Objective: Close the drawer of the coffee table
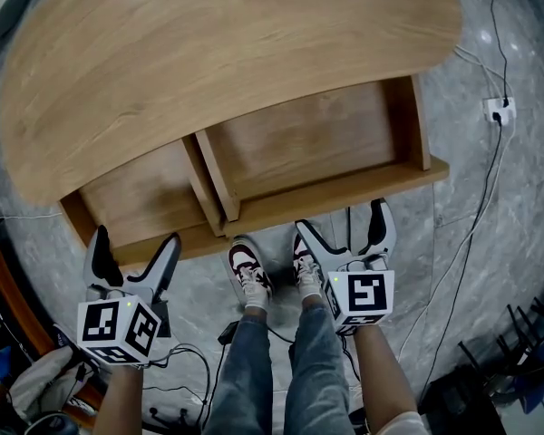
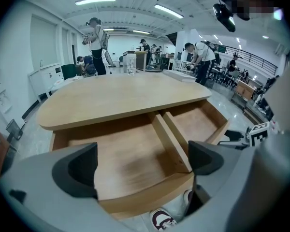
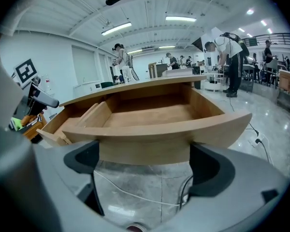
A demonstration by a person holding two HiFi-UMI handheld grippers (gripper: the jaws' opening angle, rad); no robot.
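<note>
— How far had we got with closing it?

— Nowhere yet, by our judgement. The drawer stood pulled well out from under the table top. Both of its compartments lay bare on either side of the divider. The whole push was left to do.

— And what were our tools doing?

— Our left tool had its jaws spread wide with nothing between them, just short of the left end of the drawer front. Our right tool was spread the same way and also empty, facing the right part of that front.

— Were we touching the wood?

— We could not tell. In both gripper views the curved front filled the gap beyond the jaw tips, but none of our views settled whether there was contact.

— What else escaped us?

— The table top covered the back of the drawer, so we saw no runners and could not say how deep it had to travel. The table's legs were hidden too, and the top's far edge was cut off in the head view. Below us we made out our shoes and a cable trailing over the floor.
</note>
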